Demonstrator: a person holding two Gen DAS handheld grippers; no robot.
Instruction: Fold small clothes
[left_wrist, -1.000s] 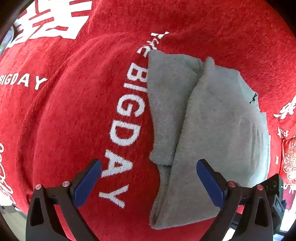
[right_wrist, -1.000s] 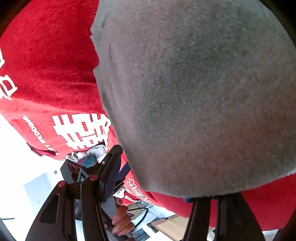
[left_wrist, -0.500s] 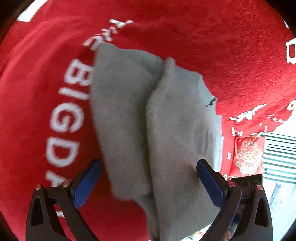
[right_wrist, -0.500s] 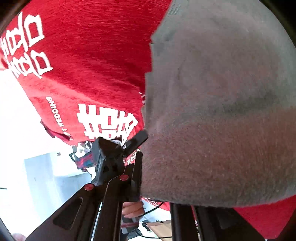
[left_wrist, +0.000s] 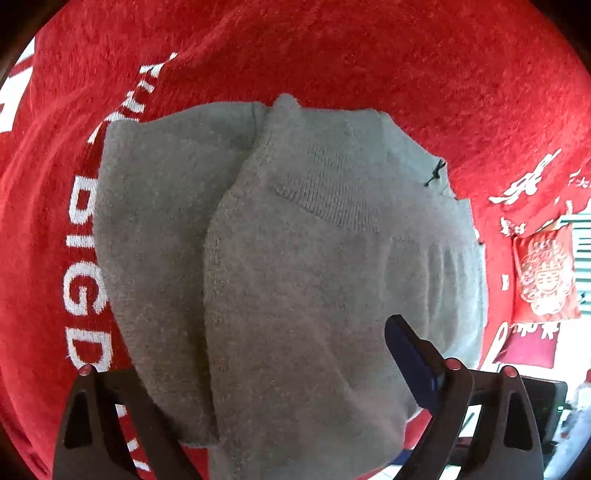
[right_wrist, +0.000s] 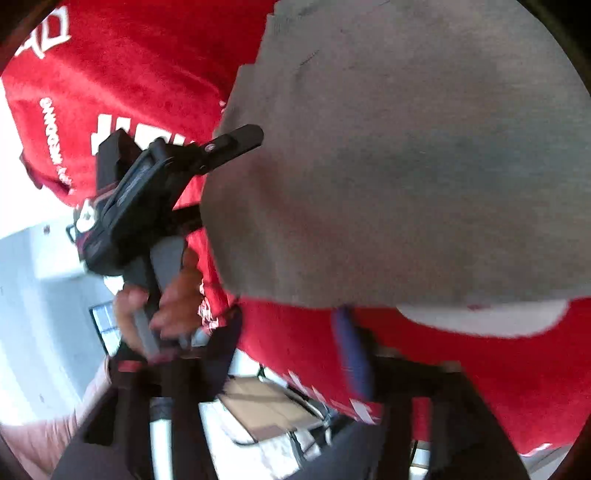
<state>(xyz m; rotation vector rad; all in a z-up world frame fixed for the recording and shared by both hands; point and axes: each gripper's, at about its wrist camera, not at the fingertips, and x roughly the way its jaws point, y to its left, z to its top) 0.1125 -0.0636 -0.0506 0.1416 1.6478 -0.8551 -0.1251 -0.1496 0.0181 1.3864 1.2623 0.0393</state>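
A pair of grey socks (left_wrist: 295, 240), one folded over the other, lies on a red cloth (left_wrist: 332, 55) with white letters. My left gripper (left_wrist: 295, 325) stands wide over the near part of the pair, its jaws closing slightly. Its right blue pad shows on the sock and does not press it. The sock's edge hides the left pad. In the blurred right wrist view the grey socks (right_wrist: 406, 166) fill the upper right. My right gripper (right_wrist: 284, 332) hangs just below the sock's edge with its jaws opening and only red cloth (right_wrist: 129, 74) between them.
A person's hand (right_wrist: 170, 295) holds the left gripper at the cloth's left edge, where one of its fingers (right_wrist: 236, 140) reaches the sock. A red hanging with a white emblem (left_wrist: 546, 273) is at the right. A cardboard box (right_wrist: 266, 410) lies below the table edge.
My left gripper has moved over the socks, which now lie between its jaws. My right gripper, shut on the sock's edge half a second ago, has let go, rolled and lifted.
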